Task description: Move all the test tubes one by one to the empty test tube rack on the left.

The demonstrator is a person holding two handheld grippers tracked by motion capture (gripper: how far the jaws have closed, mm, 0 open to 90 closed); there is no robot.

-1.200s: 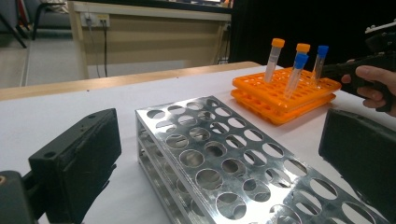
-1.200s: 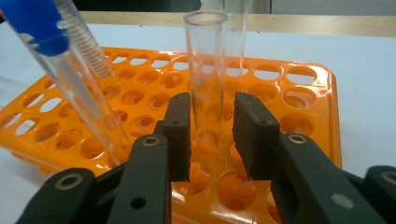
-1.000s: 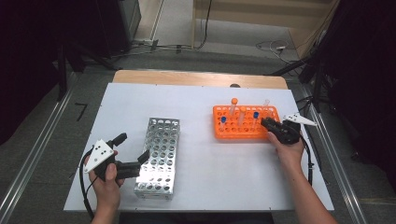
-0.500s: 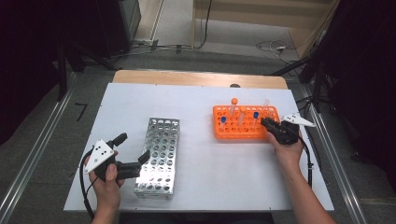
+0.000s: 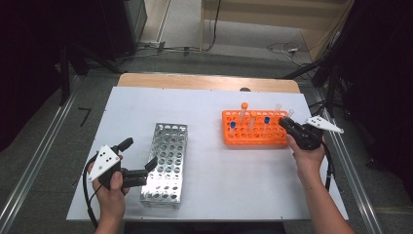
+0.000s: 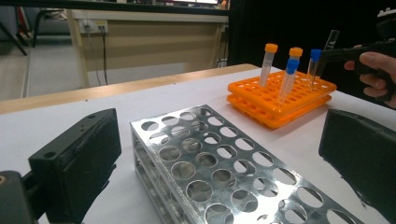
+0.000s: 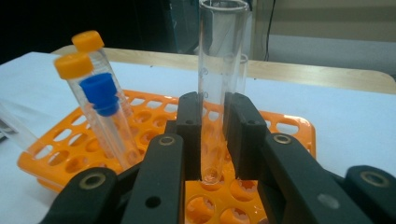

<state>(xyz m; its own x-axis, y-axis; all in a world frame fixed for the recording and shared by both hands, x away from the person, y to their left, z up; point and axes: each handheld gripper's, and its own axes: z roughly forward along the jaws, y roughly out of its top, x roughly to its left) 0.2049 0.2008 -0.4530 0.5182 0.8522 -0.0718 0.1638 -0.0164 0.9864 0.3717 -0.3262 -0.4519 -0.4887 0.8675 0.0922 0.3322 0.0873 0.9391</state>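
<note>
My right gripper (image 7: 215,135) is shut on a clear uncapped tube (image 7: 219,70), held upright with its bottom just above the holes of the orange rack (image 7: 285,128). In the high view this gripper (image 5: 286,124) hangs over the rack's right end (image 5: 253,140). Tubes with orange caps (image 7: 77,65) and a blue cap (image 7: 100,91) stand in the rack. My left gripper (image 5: 139,153) is open beside the empty metal rack (image 5: 165,165), and in its own view the jaws (image 6: 219,163) stand wide apart on either side of that rack (image 6: 187,140).
A second clear tube (image 7: 241,70) stands in the orange rack behind the held one. The white table top (image 5: 204,112) runs to a wooden strip (image 5: 195,82) at the back. Cables trail from both grippers by the table's near corners.
My right gripper has risen a little with the clear tube in it. The left hand has stayed where it was.
</note>
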